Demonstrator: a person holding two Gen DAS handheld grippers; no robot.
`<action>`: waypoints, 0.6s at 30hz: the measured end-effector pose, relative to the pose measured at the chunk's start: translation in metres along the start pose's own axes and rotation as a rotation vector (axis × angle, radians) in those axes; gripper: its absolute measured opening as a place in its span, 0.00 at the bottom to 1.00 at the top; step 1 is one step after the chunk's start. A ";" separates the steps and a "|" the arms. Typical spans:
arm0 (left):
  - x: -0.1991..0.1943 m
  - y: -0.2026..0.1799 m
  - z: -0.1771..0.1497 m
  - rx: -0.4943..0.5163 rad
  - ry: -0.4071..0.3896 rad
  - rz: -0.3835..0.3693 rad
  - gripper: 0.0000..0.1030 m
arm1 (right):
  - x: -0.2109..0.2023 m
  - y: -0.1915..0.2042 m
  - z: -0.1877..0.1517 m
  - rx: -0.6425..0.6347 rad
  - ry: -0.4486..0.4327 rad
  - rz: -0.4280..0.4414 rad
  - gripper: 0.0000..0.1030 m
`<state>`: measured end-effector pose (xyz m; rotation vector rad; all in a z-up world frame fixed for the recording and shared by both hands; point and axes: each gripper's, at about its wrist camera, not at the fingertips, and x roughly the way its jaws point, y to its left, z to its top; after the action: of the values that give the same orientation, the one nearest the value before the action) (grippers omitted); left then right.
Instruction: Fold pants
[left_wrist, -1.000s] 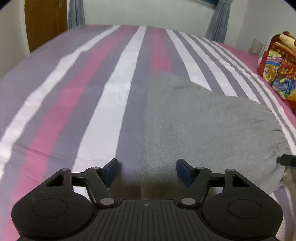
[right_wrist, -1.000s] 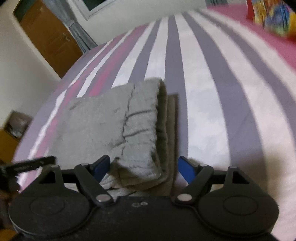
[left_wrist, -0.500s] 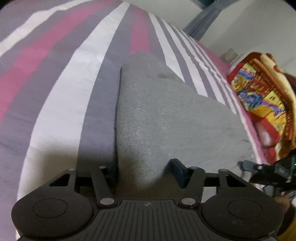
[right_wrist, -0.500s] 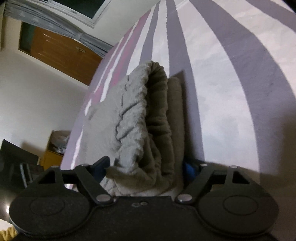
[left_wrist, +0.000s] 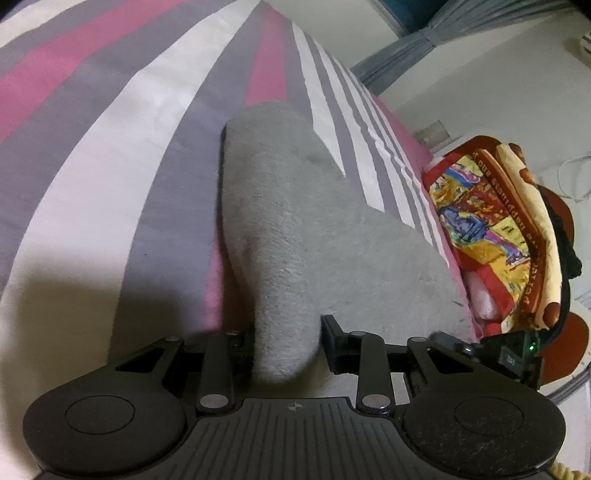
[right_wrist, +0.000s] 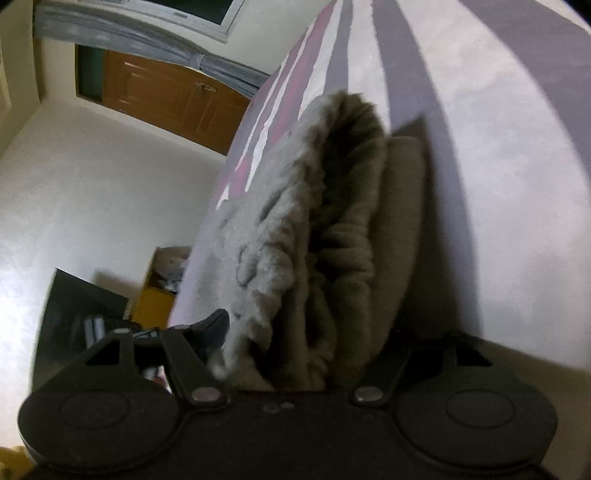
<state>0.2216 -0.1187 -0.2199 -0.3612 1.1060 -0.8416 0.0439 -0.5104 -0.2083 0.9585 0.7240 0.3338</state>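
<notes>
From the left wrist: my left gripper (left_wrist: 286, 349) is closing on a pinched ridge of the grey pants (left_wrist: 295, 221), cloth filling the narrow gap between the jaws, the garment lying half-folded on the striped bedsheet (left_wrist: 110, 147) beside a colourful bag (left_wrist: 491, 229). From the right wrist: my right gripper (right_wrist: 314, 339) is closing too, jaws wide around the bunched, thick edge of the pants (right_wrist: 332, 221); a firm hold I cannot confirm. I judge both ends are being gripped for the next fold, which calls for lifting together.

bed: sheet (left_wrist: 155, 122) striped pink, grey, white
walls: pale wall (right_wrist: 92, 177)
door: brown wooden door (right_wrist: 162, 99)
curtains: grey curtain (left_wrist: 406, 51)
</notes>
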 end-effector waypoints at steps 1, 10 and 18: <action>0.000 -0.004 -0.001 0.013 -0.007 0.022 0.31 | 0.002 0.003 0.000 -0.011 -0.016 -0.023 0.62; -0.015 -0.063 -0.013 0.187 -0.115 0.209 0.22 | -0.012 0.052 -0.016 -0.074 -0.112 -0.190 0.49; -0.047 -0.105 0.013 0.235 -0.236 0.159 0.22 | -0.034 0.098 0.003 -0.130 -0.176 -0.083 0.48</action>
<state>0.1803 -0.1533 -0.1167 -0.1679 0.7954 -0.7569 0.0261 -0.4774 -0.1111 0.8204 0.5721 0.2176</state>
